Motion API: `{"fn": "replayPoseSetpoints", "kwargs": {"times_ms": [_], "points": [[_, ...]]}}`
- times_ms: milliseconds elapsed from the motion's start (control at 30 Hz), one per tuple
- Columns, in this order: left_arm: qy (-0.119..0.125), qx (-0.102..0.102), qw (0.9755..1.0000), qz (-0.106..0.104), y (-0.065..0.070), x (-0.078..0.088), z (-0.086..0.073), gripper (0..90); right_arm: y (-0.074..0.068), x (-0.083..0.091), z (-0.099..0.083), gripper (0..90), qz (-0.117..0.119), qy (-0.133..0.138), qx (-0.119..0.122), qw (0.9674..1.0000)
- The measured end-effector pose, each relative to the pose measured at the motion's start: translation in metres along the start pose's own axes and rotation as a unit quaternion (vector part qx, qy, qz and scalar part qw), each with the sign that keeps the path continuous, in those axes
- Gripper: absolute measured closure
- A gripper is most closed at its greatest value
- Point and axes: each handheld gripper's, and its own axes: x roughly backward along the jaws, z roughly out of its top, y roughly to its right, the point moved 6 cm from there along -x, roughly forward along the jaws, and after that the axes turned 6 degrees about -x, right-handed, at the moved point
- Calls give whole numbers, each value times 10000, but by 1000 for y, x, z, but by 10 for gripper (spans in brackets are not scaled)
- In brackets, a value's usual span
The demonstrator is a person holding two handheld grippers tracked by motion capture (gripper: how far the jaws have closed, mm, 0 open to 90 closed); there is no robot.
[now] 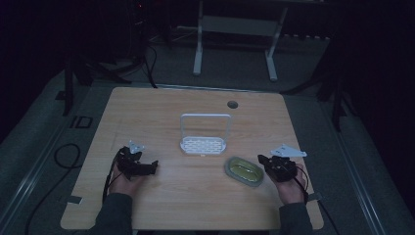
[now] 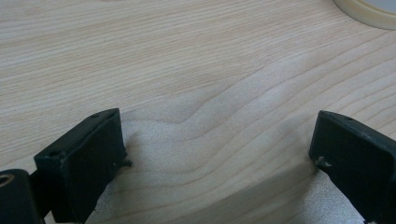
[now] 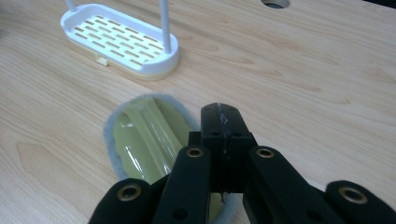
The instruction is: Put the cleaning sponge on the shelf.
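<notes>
On the pale wooden table (image 1: pixel 195 196), two grippers, one oval dish and one white rack are counted. The left gripper (image 1: pixel 152 167) is held low over the near left part of the tabletop; in the left gripper view its two black jaws are seen standing wide apart, with only bare wood grain between them. The right gripper (image 1: pixel 261 159) is held at the near right, just beside the right end of the yellow-green dish (image 1: pixel 243 171); in the right gripper view its jaws are pressed together with nothing gripped between them, and their tips (image 3: pixel 221 122) hang over the near right rim of the dish (image 3: pixel 142 135), whether touching it cannot be told. The dish is rimmed in grey and lies flat, right of the table's middle and near the front. The white slotted rack (image 1: pixel 203 144), with one tall looped handle, is found behind and to the left of the dish, close to it but apart. One round cable hole (image 1: pixel 232 104) is cut near the far edge. Broad bare wood is left between the two hands and across the whole far half, and the right edge of the table runs close by the right hand. A strip of the dish rim is caught in the top right corner of the left gripper view.
</notes>
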Motion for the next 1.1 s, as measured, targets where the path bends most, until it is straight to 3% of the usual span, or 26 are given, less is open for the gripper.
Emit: {"fn": "replayPoseSetpoints", "kwargs": {"times_ms": [300, 533, 1100], "points": [[2, 2, 10000, 0, 0, 0, 0, 33, -13, -23, 13, 900, 62, -319, 371, 9988], [-2, -3, 10000, 0, 0, 0, 0, 34, -15, -36, 12, 900, 160, -557, 437, 9974], [6, 5, 10000, 0, 0, 0, 0, 33, -23, -42, 6, 900, 266, -790, 611, 9946]]}}
